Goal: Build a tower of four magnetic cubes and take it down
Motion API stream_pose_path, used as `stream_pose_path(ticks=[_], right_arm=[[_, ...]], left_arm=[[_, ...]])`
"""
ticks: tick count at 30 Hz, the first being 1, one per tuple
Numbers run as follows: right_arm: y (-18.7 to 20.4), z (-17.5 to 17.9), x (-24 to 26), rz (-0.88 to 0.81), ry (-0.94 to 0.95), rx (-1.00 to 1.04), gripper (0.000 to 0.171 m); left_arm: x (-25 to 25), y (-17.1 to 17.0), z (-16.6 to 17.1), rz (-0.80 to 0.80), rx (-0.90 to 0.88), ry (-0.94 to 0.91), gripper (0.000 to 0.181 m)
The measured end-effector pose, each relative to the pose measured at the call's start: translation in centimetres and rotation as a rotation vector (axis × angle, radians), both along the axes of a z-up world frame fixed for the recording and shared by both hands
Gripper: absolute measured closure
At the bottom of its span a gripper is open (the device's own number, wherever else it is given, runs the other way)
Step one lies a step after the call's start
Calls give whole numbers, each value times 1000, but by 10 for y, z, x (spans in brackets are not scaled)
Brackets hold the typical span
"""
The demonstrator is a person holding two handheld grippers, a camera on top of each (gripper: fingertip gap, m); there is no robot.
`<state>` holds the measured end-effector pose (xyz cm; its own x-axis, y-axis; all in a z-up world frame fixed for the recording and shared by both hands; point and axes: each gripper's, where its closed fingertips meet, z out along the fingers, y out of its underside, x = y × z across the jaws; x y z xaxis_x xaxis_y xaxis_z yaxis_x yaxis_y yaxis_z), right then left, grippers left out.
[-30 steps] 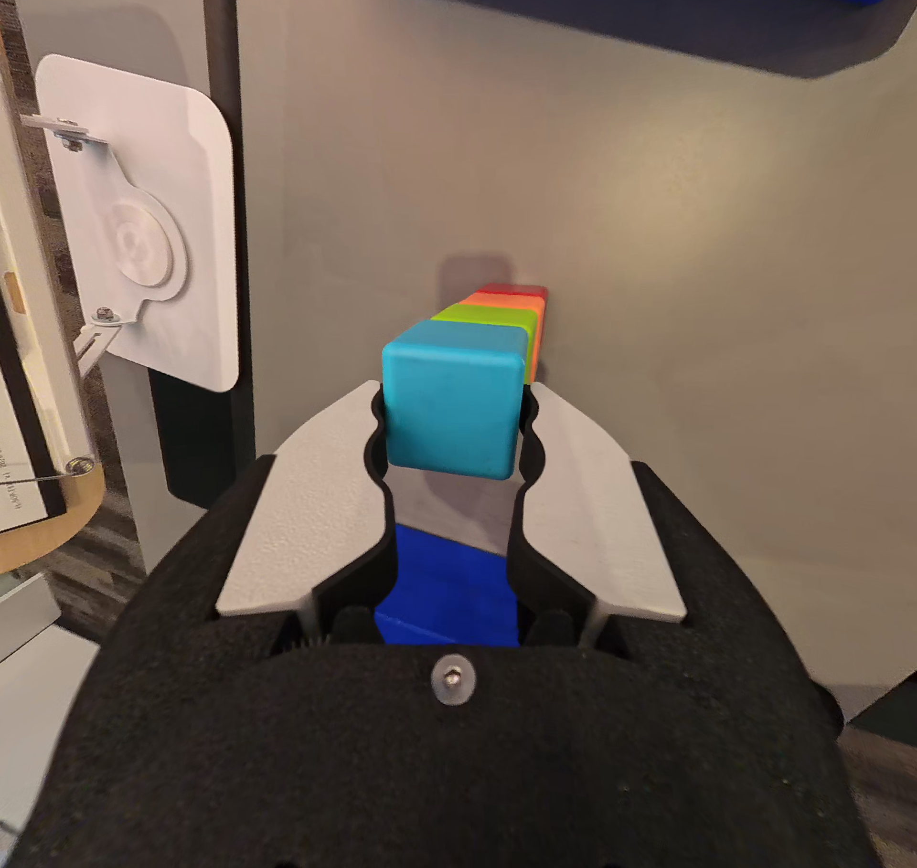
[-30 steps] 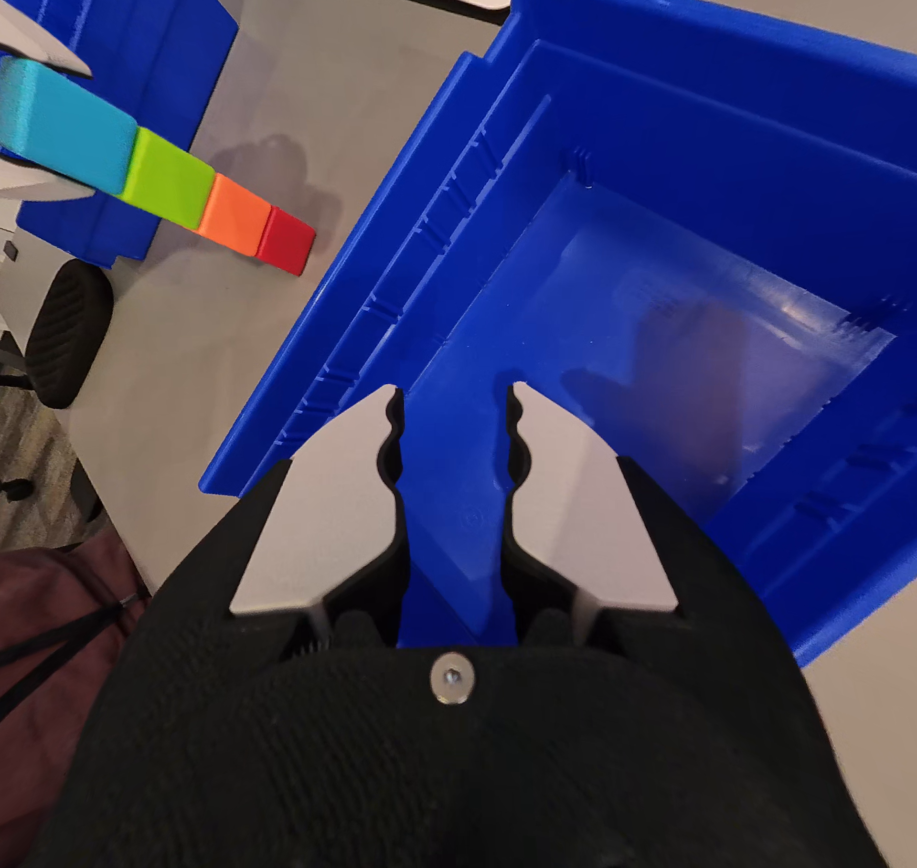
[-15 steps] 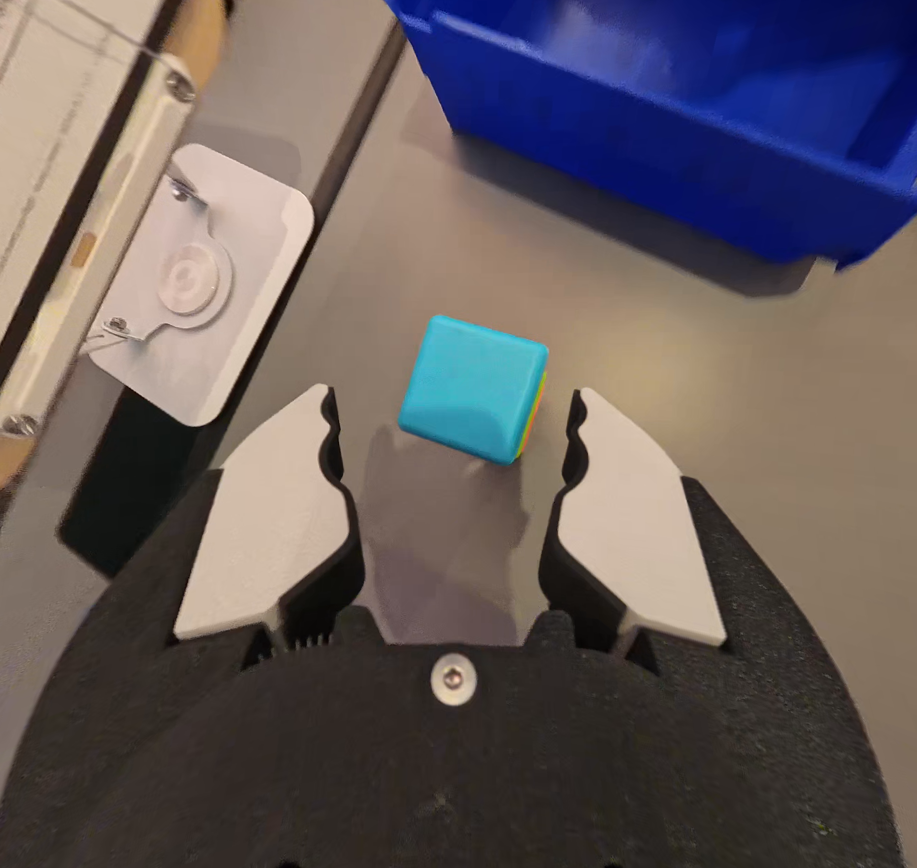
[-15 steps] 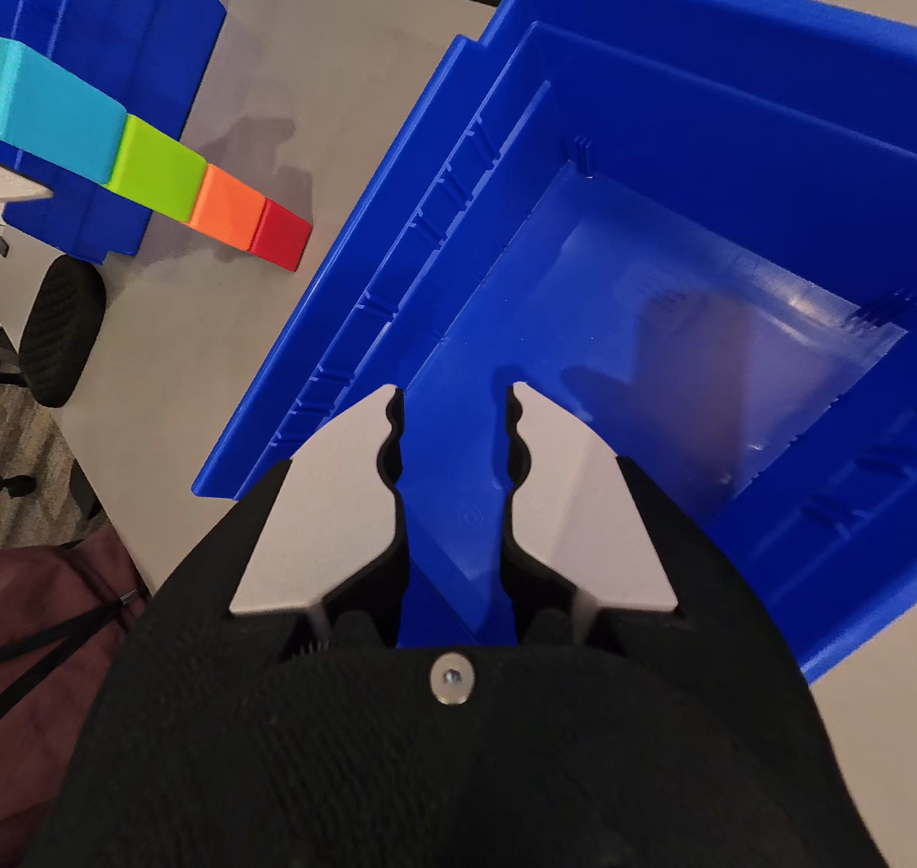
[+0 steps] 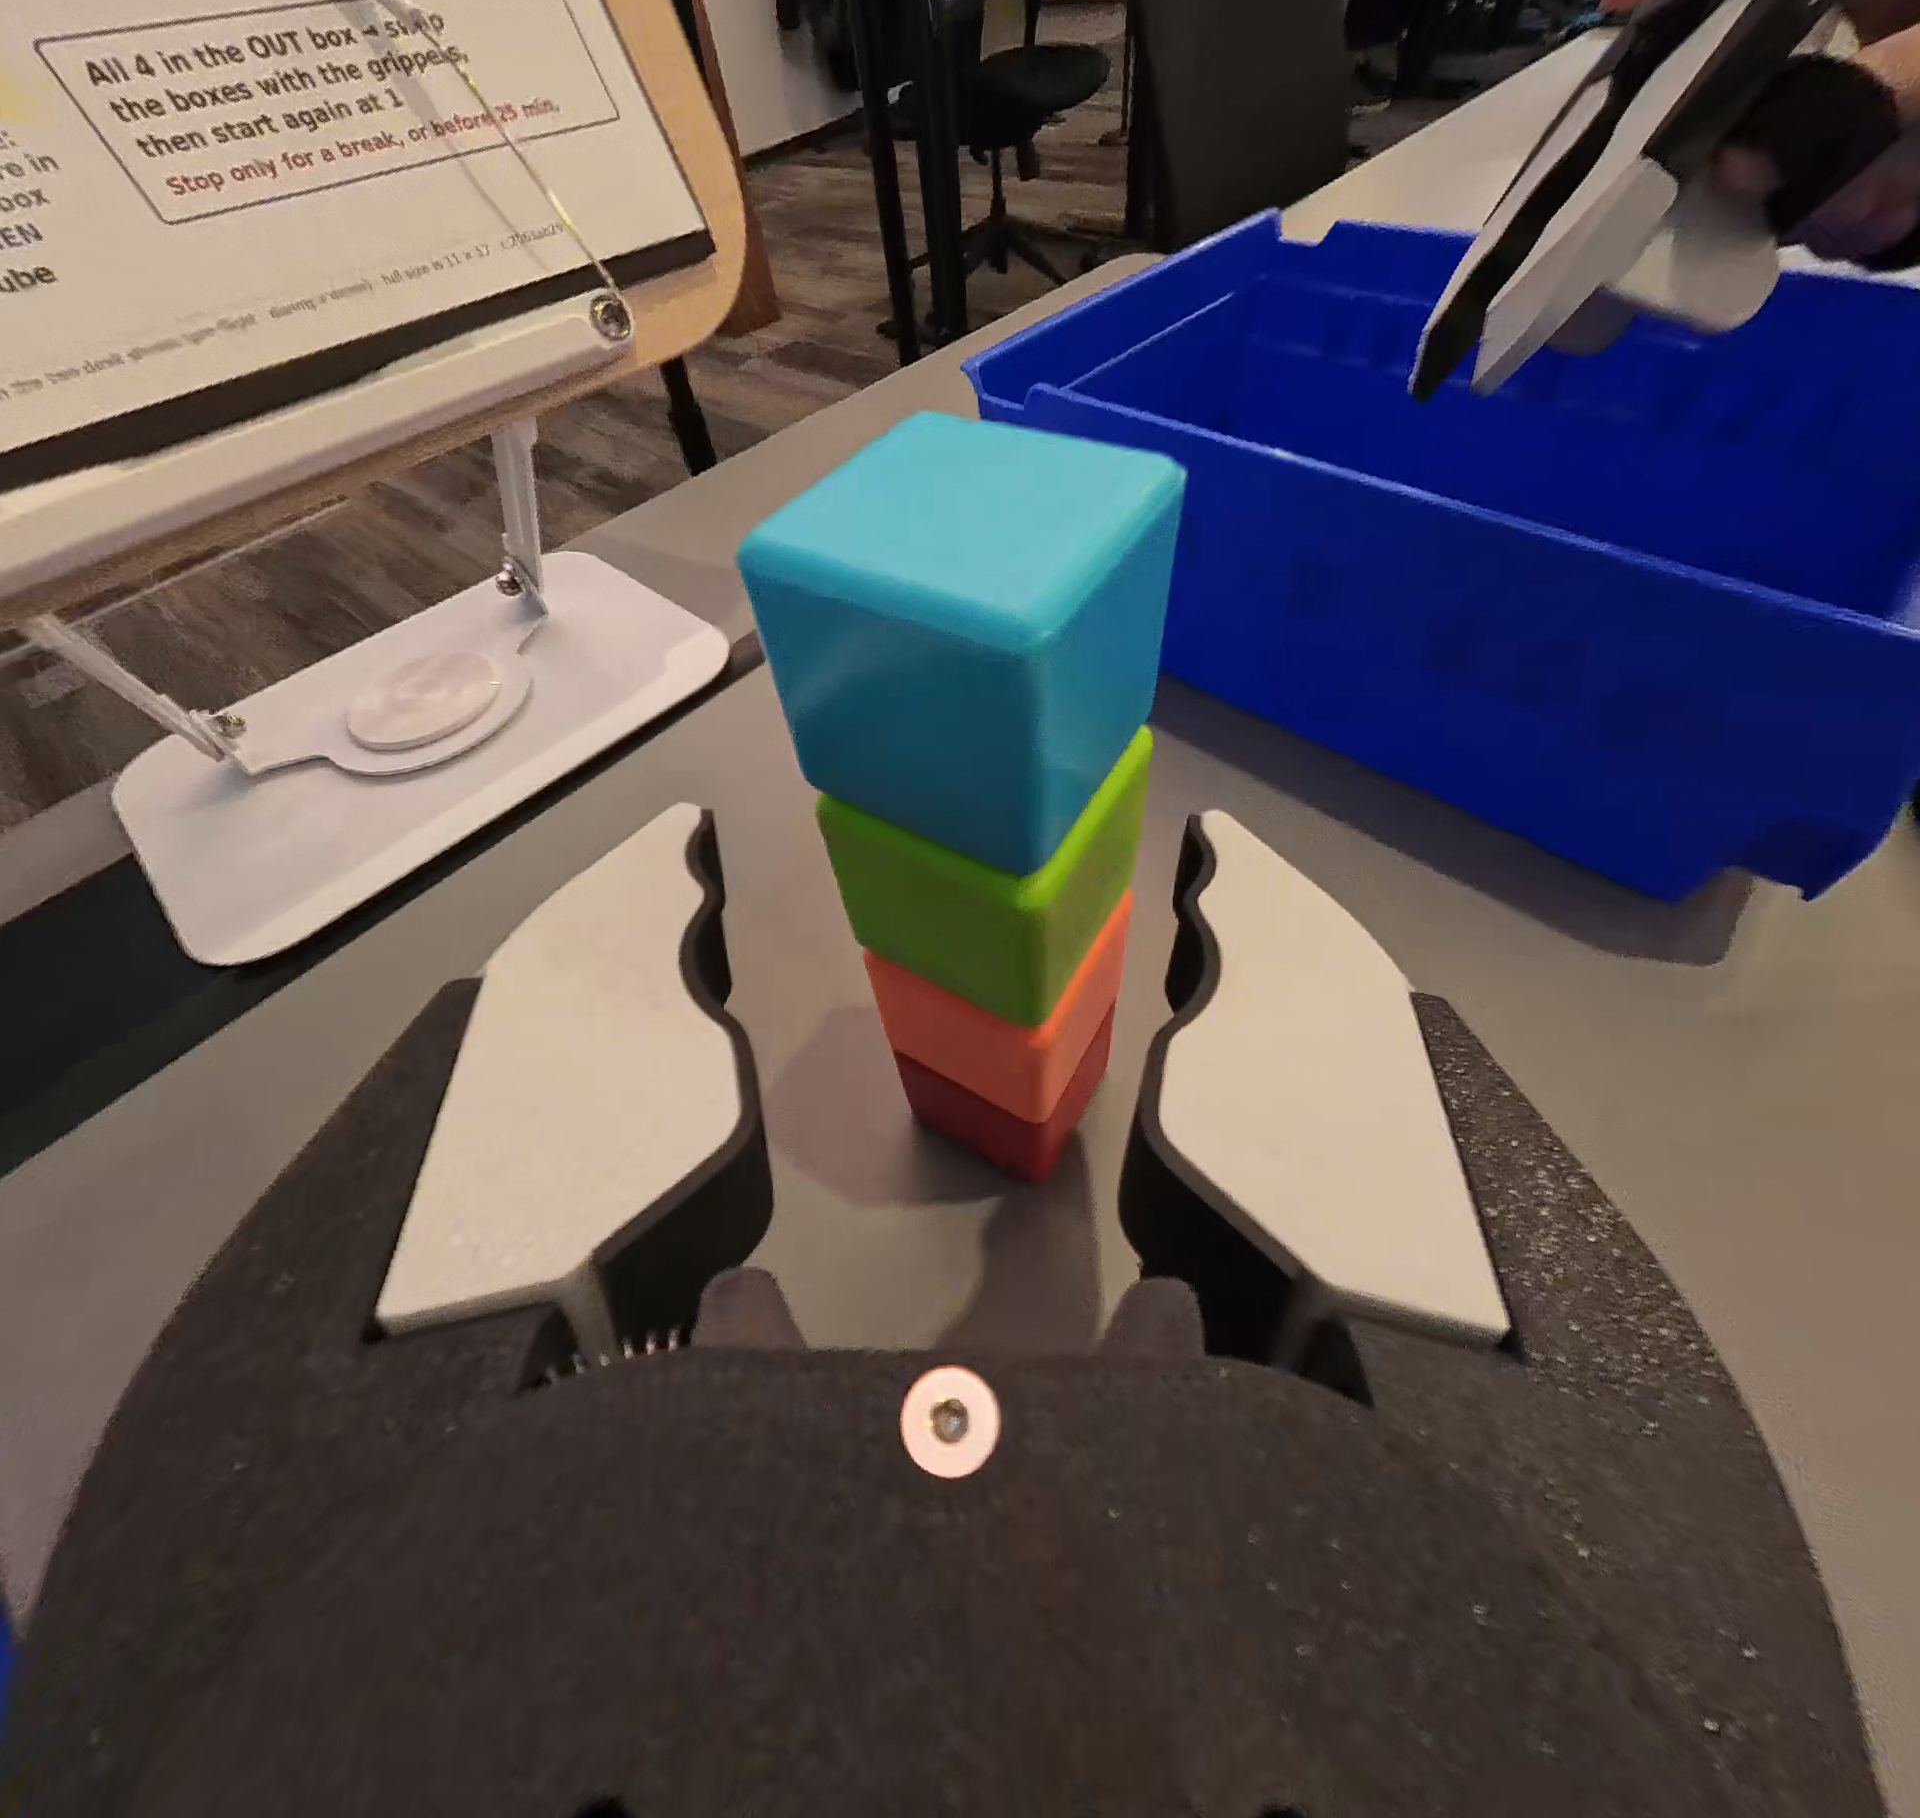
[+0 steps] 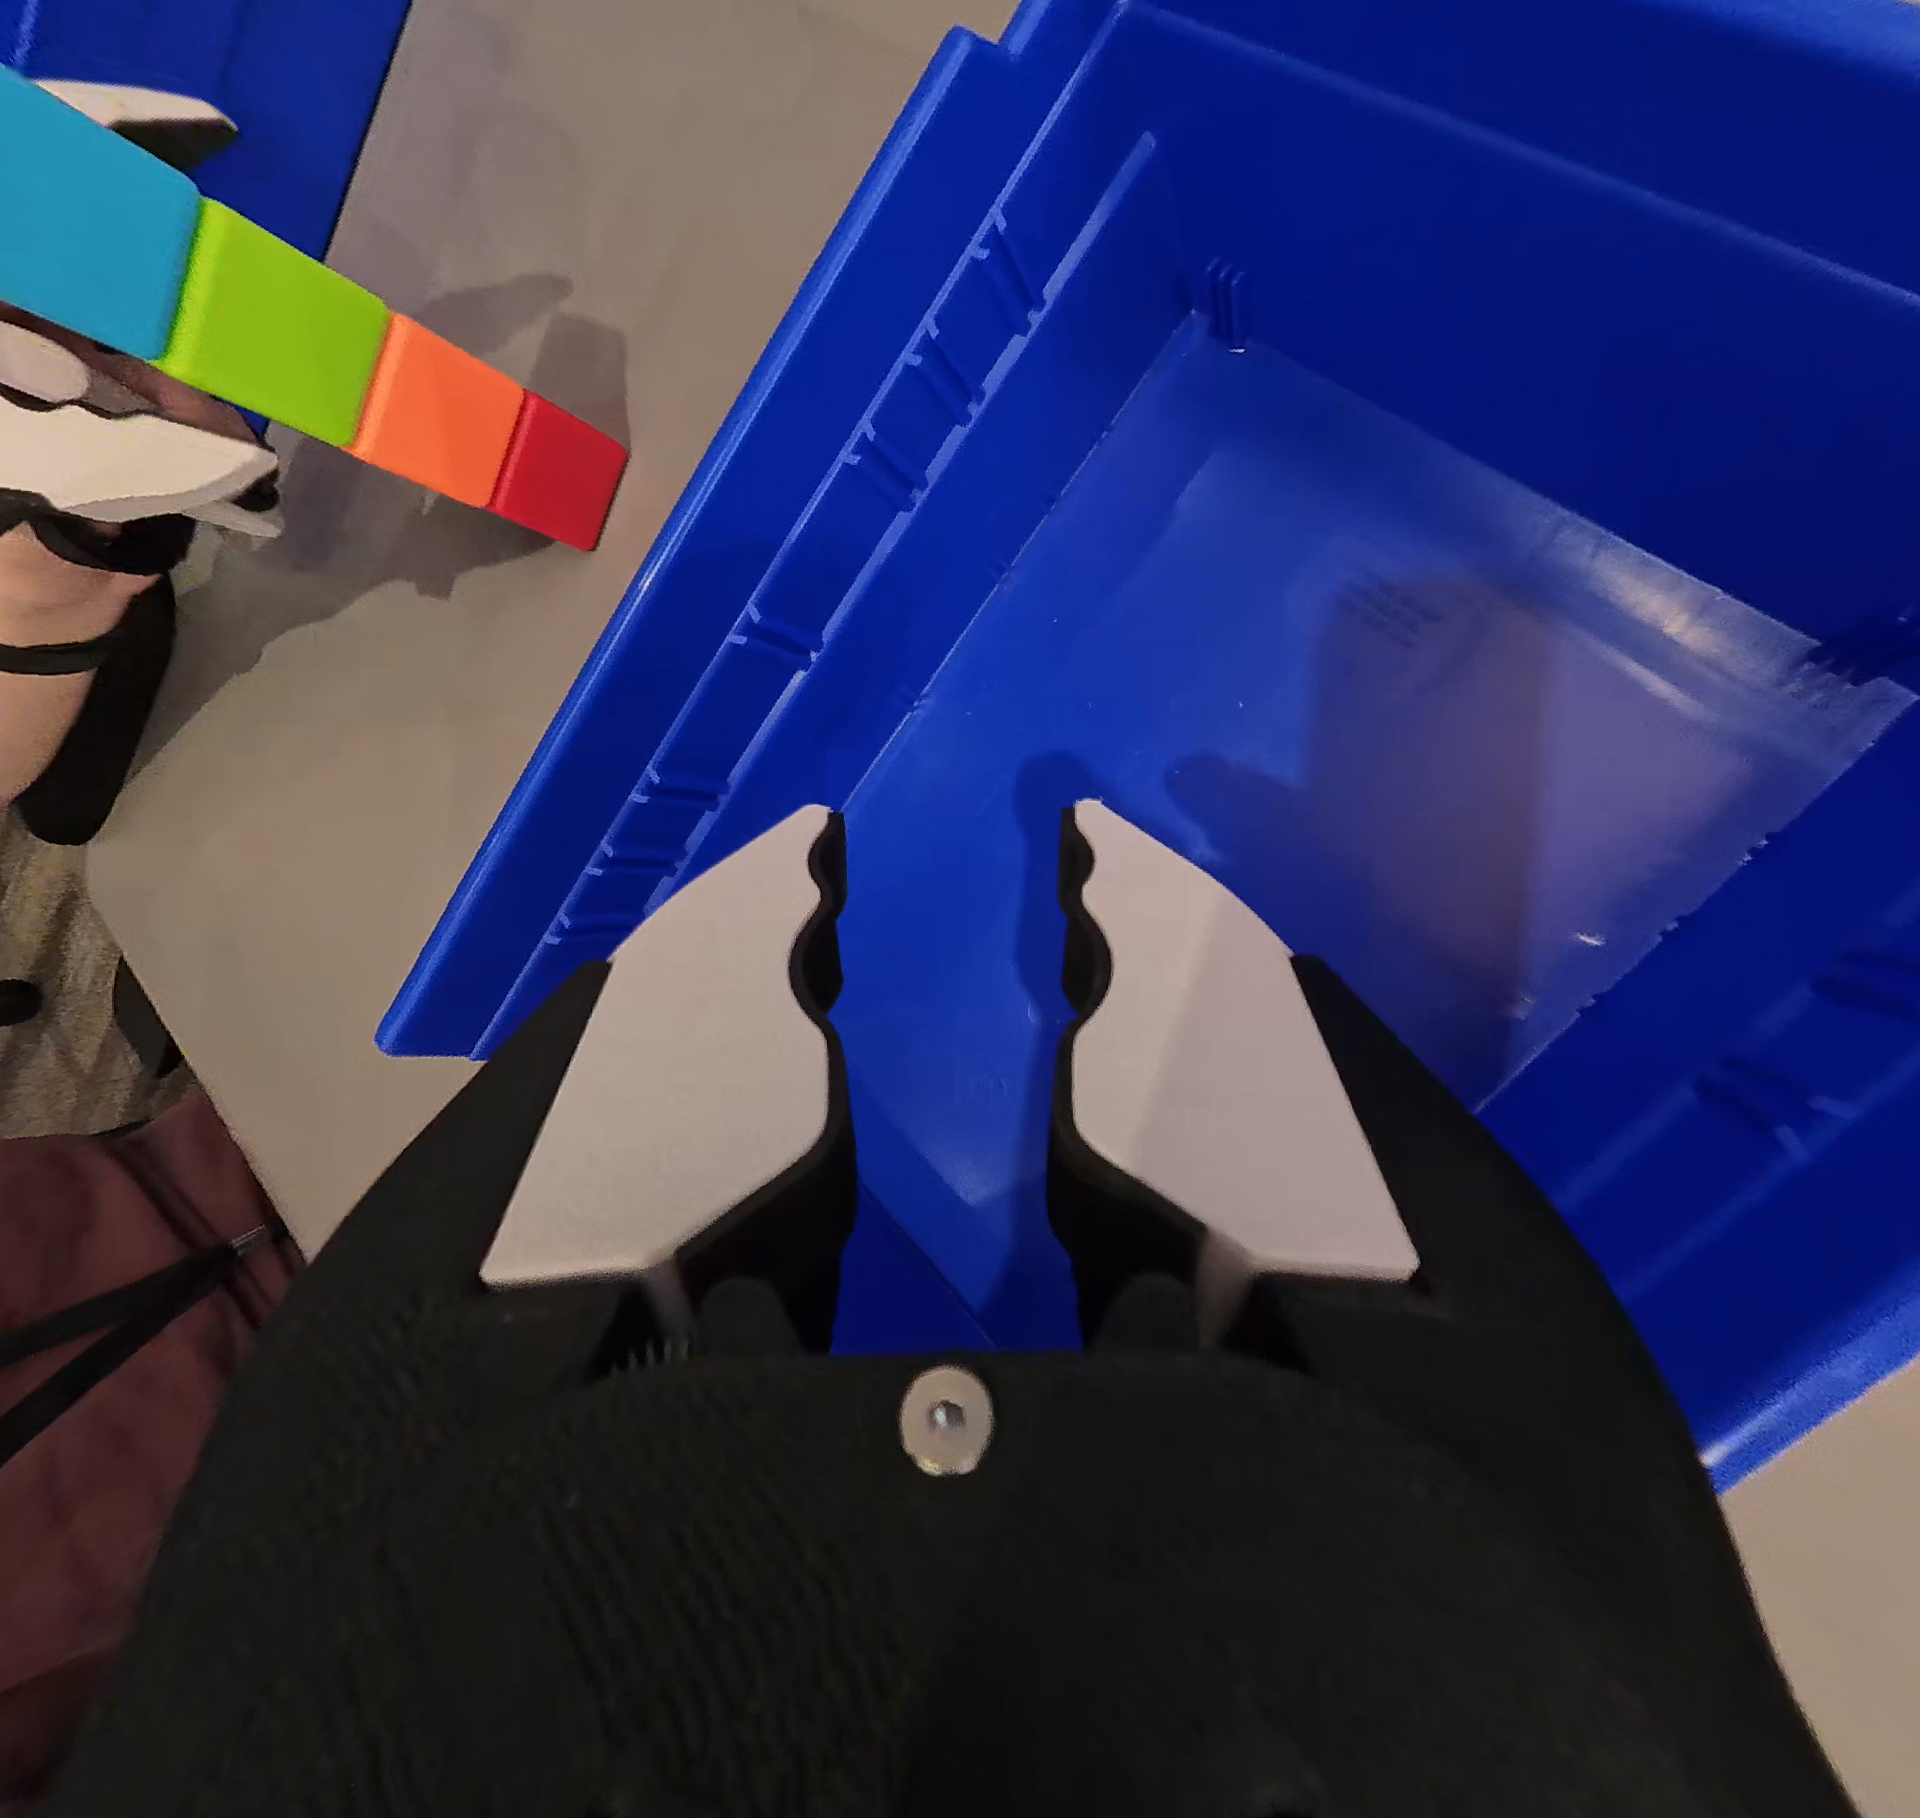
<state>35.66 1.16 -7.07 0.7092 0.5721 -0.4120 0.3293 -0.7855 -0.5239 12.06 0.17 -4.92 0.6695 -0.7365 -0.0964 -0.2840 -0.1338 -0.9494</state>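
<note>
A tower of four cubes stands on the grey table: a cyan cube on top, then a green cube, an orange cube and a red cube at the bottom. My left gripper is open around the tower at the green cube's height. Both pads stand clear of it. The tower also shows in the right wrist view, far left. My right gripper is open and empty above the floor of a blue bin. It also shows in the left wrist view.
The blue bin stands right of the tower and looks empty. A second blue bin lies beyond the tower. A white stand with a printed sheet is at the left. A person's hand holds the left gripper. To the cyan cube: left tips about 6 cm, right tips about 25 cm.
My left gripper let go of the cyan cube and opened wide. It then dropped lower and tilted, so the whole tower shows between its fingers. The right gripper has barely moved.
</note>
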Motion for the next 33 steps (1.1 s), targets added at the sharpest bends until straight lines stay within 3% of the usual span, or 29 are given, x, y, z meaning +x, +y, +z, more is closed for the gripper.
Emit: stream_pose_path(ticks=[10, 12, 16, 21, 25, 29, 33], right_arm=[[1, -11, -3, 8, -53, -30, 130], [1, -12, -4, 12, -60, -34, 130], [1, -10, -7, 21, -59, -24, 131], [7, 22, -17, 10, -42, 103, 135], [10, 77, -39, -1, -14, 341, 135], [-21, 142, -115, 201, 190, 623, 124], [-84, 145, -201, 588, 359, 669, 116]], left_arm=[[15, 8, -8, -94, -56, -163, 113], [21, 4, -9, -136, -82, -192, 124], [21, 0, -8, -151, -97, -205, 125], [11, -17, -9, -143, -106, -159, 126], [0, -35, -9, -141, -102, -129, 126], [0, -61, -10, -245, -139, -172, 127], [9, -85, -10, -398, -128, -167, 127]])
